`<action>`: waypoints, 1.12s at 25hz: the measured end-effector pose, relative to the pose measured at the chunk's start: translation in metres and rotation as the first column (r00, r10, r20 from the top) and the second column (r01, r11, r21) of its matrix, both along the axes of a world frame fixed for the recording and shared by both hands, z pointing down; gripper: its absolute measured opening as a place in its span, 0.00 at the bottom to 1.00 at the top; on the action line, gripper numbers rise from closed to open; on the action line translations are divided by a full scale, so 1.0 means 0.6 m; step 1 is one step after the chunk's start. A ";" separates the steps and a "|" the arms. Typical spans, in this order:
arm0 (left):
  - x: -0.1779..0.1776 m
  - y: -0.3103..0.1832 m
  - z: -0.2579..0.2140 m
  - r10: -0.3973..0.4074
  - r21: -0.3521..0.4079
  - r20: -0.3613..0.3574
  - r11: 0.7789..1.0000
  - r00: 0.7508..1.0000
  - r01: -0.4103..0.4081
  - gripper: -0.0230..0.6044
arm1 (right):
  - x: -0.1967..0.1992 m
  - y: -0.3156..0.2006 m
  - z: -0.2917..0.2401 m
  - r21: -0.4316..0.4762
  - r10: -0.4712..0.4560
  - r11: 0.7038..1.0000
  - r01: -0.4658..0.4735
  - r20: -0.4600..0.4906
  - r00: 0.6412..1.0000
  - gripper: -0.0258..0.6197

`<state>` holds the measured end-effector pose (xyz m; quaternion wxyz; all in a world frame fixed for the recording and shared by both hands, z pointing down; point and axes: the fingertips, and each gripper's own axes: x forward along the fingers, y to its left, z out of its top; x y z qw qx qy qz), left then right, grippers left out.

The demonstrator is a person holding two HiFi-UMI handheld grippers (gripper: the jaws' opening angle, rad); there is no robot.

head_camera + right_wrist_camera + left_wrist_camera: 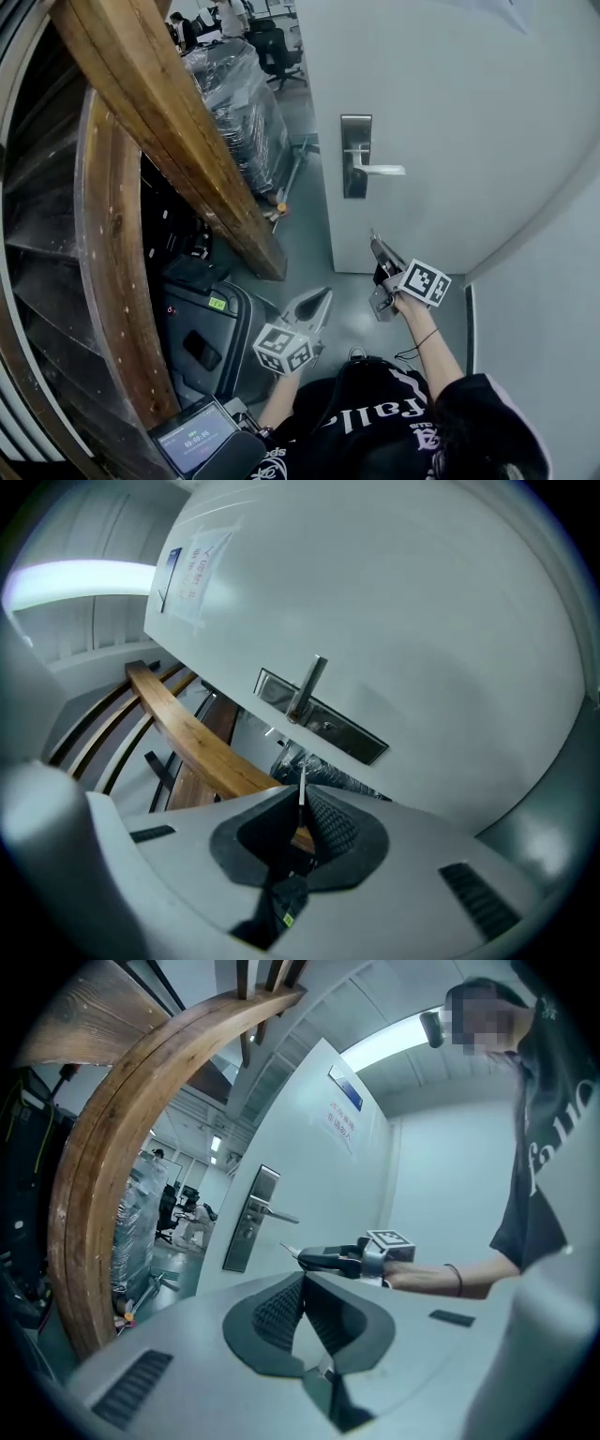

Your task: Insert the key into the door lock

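One key (301,780) clamped in right tool (300,803); left tool (303,1283) closed.

- I see a thin silver key (302,782), held edge-on in the closed jaws of my right gripper (378,246), its tip apart from the lock.
- I see the door lock (355,157), an upright metal plate with a lever handle (379,170), on a pale grey door (469,112).

White lettering on the person's black T-shirt (375,410) reads, as far as the folds allow, "Falla". A smaller line beneath it is illegible. A white paper notice with a blue header (343,1115) is stuck high on the pale grey door (450,112), its print too small to read. A small green lit display (217,303) on the dark grey floor machine (202,342) and a grey-blue tablet screen (192,436) carry characters, none legible.
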<state>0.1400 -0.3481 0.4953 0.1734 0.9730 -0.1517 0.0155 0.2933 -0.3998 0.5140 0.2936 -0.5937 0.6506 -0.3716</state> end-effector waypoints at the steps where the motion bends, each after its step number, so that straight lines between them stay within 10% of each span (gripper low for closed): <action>1: 0.005 -0.007 0.002 -0.012 -0.001 0.000 1.000 1.000 0.012 0.04 | 0.011 -0.025 0.003 0.003 0.003 1.000 -0.003 0.011 1.000 0.10; 28: 0.010 -0.068 0.020 -0.131 -0.038 0.042 0.991 0.991 0.132 0.04 | 0.098 -0.234 0.026 0.035 0.067 0.996 -0.081 0.290 0.955 0.10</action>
